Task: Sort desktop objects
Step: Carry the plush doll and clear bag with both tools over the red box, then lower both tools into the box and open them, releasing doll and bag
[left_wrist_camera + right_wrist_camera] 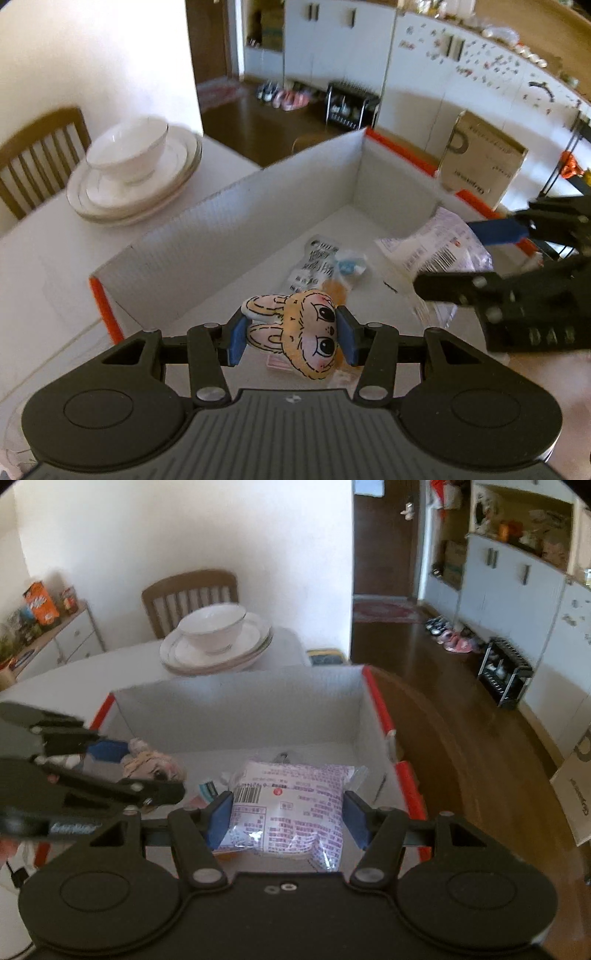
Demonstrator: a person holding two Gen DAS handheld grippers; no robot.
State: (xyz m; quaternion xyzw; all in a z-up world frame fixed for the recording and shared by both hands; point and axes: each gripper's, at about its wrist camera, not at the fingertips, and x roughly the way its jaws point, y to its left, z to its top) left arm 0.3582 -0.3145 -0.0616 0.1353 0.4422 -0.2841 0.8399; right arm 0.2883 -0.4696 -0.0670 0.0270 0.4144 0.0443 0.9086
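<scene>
Left tongs [291, 338] clamped on bunny plush [295, 332], peach face, pink ears, over box [221, 236]. Right tongs [286, 818] clamped on snack bag [291, 797], clear with purple print, also over box. Sachets [317, 262] lie inside. Bowl [129, 147] on plates [110, 206] sits behind on counter [48, 269].

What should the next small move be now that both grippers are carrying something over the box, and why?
Probably open the left gripper and drop the bunny plush into the white box: its pads clamp the plush above the box floor, and the right gripper holds the printed packet alongside.
</scene>
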